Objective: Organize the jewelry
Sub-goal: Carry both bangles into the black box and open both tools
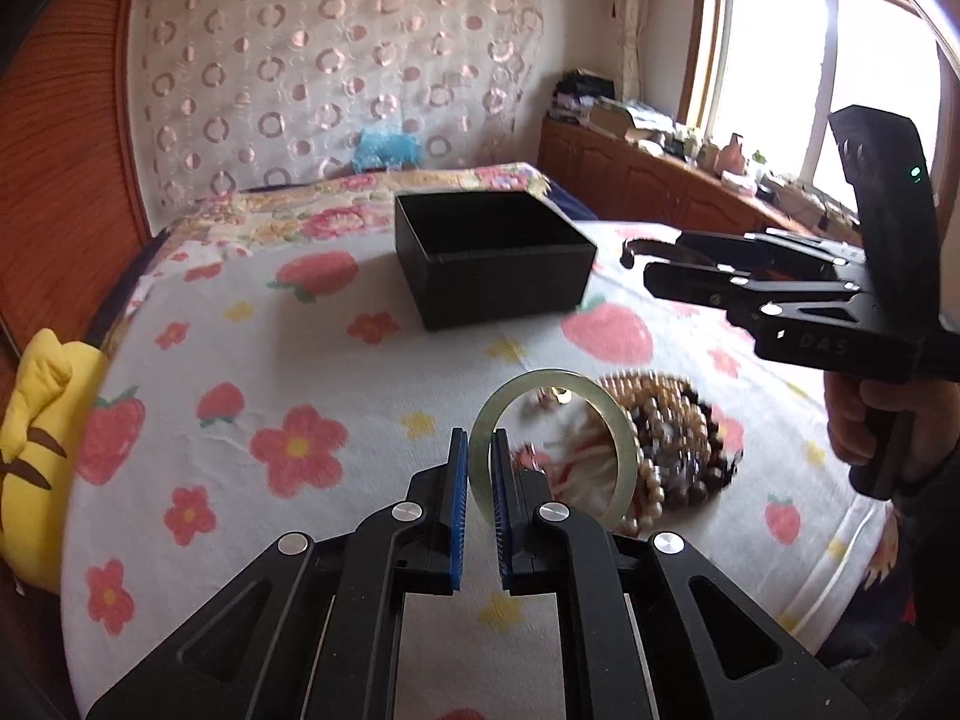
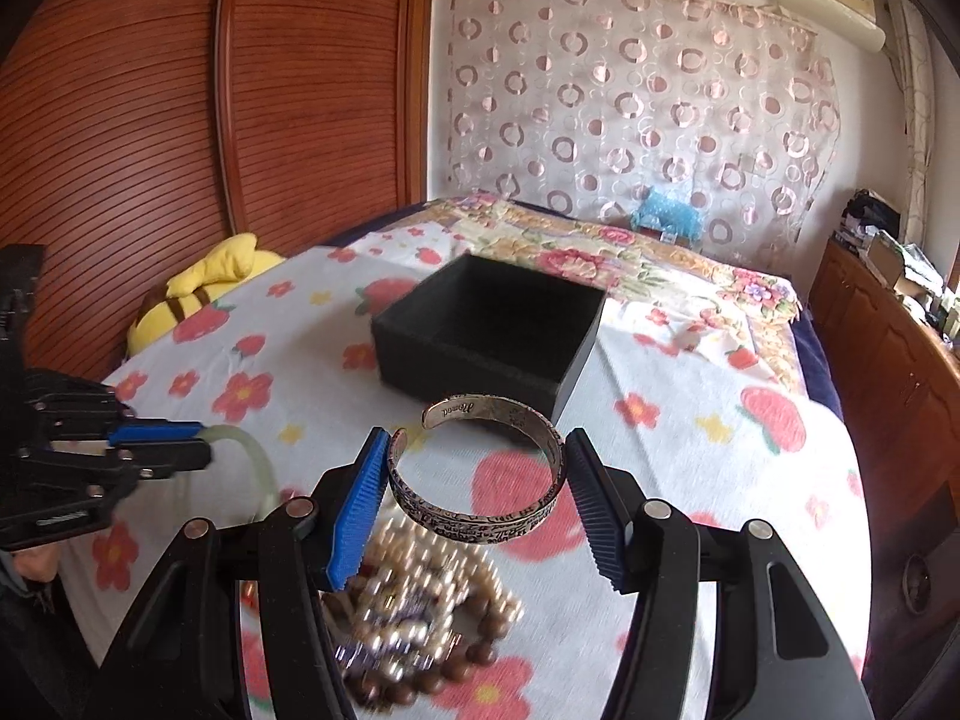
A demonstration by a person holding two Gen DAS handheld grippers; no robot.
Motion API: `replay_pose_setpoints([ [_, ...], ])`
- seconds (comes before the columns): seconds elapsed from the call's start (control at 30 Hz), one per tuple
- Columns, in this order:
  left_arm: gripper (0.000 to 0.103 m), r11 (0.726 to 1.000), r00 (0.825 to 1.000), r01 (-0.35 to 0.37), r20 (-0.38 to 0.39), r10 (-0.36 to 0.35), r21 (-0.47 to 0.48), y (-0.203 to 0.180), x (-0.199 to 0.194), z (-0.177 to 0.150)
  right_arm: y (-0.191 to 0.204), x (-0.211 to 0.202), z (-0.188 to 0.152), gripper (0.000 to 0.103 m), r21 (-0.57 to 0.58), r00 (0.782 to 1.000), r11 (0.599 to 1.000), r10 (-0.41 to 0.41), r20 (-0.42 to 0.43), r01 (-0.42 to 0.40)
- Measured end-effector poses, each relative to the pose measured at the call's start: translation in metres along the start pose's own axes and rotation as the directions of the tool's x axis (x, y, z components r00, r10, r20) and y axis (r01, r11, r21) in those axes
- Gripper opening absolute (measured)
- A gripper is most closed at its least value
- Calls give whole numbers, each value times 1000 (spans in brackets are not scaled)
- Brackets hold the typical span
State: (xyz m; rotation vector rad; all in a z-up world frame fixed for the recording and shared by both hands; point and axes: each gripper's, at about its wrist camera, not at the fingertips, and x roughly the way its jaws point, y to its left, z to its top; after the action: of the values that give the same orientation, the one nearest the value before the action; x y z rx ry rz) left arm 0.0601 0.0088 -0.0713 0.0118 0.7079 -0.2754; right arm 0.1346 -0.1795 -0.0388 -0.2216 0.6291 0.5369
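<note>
My left gripper [image 1: 479, 456] is shut on a pale green jade bangle [image 1: 555, 381] and holds it upright above the bed. It also shows in the right wrist view [image 2: 180, 444] with the bangle [image 2: 255, 450]. My right gripper [image 2: 474, 456] is shut on an engraved silver cuff bracelet [image 2: 480, 516], held flat above a pile of bead and pearl bracelets [image 2: 420, 618]. The pile also shows in the left wrist view [image 1: 672, 438]. An open black box [image 1: 492, 258] sits further back on the bed, also seen from the right wrist [image 2: 480, 330]. The right gripper [image 1: 636, 258] hovers right of the box.
The bed has a strawberry and flower sheet [image 1: 240, 360]. A yellow plush toy [image 1: 36, 450] lies at its left edge. A wooden wardrobe [image 2: 180, 120] stands left, a patterned curtain [image 1: 336, 60] behind, and a cluttered wooden cabinet [image 1: 660, 180] under the window at right.
</note>
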Motion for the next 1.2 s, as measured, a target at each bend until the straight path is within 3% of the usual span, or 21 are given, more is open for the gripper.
replay_pose_setpoints([
  [0.5,7,995,992,-88,87,91,-44,38,18,75,-28,80,60,62,-8,1000,1000,-26,2,26],
  [0.53,7,994,991,-96,86,100,-45,40,21,79,-29,84,62,63,-8,1000,1000,-25,-1,25],
  [0.57,7,994,991,-103,84,107,-46,43,24,82,-30,88,64,71,-9,1000,1000,-23,-3,23],
  [0.63,7,992,990,-113,74,116,-52,48,32,90,-34,87,65,77,4,1000,1000,-23,5,23],
  [0.77,7,992,991,-117,61,120,-54,52,46,102,-46,75,60,77,53,1000,999,-7,18,6],
  [1.2,7,992,993,-122,1,122,-17,28,103,124,-65,43,24,77,61,997,996,-72,2,72],
])
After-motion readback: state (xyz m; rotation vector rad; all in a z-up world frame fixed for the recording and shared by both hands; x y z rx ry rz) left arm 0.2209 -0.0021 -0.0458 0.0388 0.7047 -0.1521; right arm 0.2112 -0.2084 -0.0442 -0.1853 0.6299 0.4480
